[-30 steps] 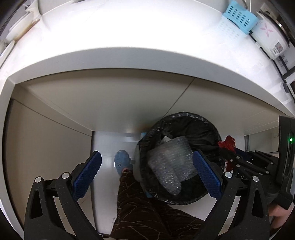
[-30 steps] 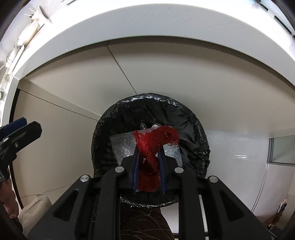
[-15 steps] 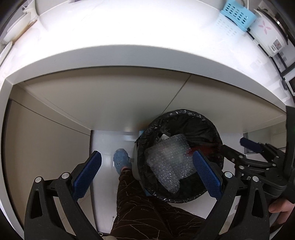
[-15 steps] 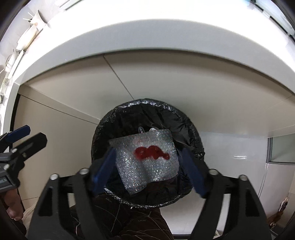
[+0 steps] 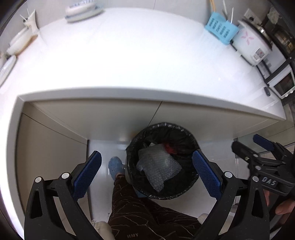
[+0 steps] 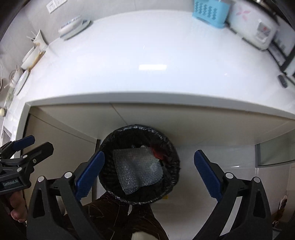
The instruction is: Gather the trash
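Note:
A round bin with a black liner [image 5: 191, 137] [image 6: 171, 147] stands on the floor under the white counter. Inside lie a sheet of bubble wrap [image 5: 158, 168] [image 6: 138, 168] and a red net scrap [image 5: 170, 148] [image 6: 158, 152] at its far right side. My left gripper [image 5: 146, 175] is open and empty, high above the bin. My right gripper [image 6: 149, 173] is open and empty, also above the bin; it shows at the right of the left wrist view [image 5: 258, 147]. The left gripper shows at the left of the right wrist view [image 6: 27, 147].
The white counter [image 5: 129, 55] [image 6: 147, 55] spans the upper view. On it stand a blue basket [image 5: 220, 27] [image 6: 210, 13], a rice cooker [image 5: 252, 46] [image 6: 252, 27], dishes at the left [image 5: 18, 42] and a plate rack [image 6: 73, 27]. The person's leg [image 5: 140, 208] and shoe [image 5: 115, 166] are beside the bin.
My right gripper opened and let the red net fall into the bin. Both grippers have since risen, so more of the counter top shows.

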`<state>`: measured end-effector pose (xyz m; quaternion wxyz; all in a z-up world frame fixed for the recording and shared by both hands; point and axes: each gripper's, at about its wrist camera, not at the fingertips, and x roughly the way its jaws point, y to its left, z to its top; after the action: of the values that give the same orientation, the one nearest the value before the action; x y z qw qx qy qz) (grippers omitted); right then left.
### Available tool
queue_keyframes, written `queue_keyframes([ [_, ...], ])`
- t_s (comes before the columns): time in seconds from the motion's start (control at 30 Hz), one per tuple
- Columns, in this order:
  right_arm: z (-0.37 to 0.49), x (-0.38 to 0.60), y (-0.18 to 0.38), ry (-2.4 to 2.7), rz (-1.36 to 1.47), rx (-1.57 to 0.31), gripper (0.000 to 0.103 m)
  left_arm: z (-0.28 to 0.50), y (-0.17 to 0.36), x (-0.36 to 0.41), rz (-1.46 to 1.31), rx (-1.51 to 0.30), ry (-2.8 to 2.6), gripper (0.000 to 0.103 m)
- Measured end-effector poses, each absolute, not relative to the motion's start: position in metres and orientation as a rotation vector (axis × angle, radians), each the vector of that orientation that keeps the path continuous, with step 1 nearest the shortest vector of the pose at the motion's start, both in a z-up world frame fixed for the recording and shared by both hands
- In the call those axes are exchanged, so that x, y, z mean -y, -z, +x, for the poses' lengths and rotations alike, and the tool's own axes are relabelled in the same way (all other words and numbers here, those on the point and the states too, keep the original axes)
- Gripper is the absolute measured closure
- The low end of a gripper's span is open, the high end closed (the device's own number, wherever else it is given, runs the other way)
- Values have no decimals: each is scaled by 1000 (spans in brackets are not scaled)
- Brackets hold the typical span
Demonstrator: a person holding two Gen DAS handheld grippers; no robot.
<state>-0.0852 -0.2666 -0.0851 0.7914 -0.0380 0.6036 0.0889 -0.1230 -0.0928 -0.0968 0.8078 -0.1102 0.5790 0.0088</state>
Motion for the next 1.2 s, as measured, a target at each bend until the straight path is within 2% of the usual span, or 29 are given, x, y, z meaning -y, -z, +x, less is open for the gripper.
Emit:
queue_keyframes([
  [0.23,-102,285,18,-147,-55,-1248,9,-137,38,94,-236,-1194,-26,6],
  [0.5,-121,295,-31,-142,-53,-1193,9,-150,-7,105,-208,-1163,-7,6],
  [1.2,-122,292,-36,-123,-75,-1204,9,-155,-11,113,-182,-1161,28,6],
])
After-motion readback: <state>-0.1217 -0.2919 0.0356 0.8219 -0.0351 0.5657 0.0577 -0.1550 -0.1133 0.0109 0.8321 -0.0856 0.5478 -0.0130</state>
